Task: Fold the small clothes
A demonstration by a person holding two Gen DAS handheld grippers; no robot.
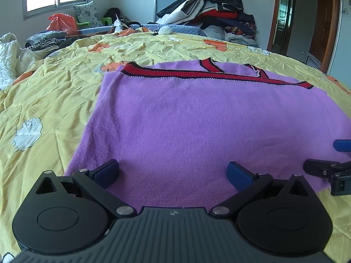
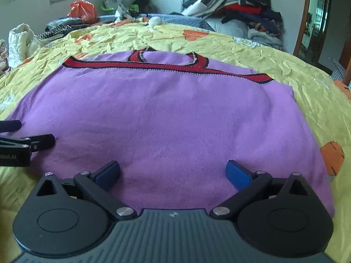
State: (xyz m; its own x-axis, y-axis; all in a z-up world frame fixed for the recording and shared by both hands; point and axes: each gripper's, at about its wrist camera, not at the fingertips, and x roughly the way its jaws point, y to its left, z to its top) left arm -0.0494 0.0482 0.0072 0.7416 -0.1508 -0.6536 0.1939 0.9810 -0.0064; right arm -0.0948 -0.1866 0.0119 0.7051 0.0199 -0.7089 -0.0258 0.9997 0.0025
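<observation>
A purple knit garment [image 1: 197, 120] with red and dark trim [image 1: 175, 73] lies flat on the yellow bedspread [image 1: 54, 92]. It fills the middle of the right wrist view too, garment [image 2: 164, 114] with its trimmed edge [image 2: 153, 65] at the far side. My left gripper [image 1: 173, 172] hovers open over the near edge of the garment, nothing between its blue pads [image 1: 107, 172]. My right gripper [image 2: 173, 172] is open over the near edge as well, further right. Each gripper shows at the side of the other's view: right one [image 1: 329, 157], left one [image 2: 24, 135].
A tall heap of clothes [image 1: 215, 11] rises at the far end of the bed, with an orange bag [image 1: 61, 23] and pillow [image 1: 87, 14] by the window. White bedding [image 1: 7, 57] lies at the left edge. A doorway [image 1: 283, 15] stands at right.
</observation>
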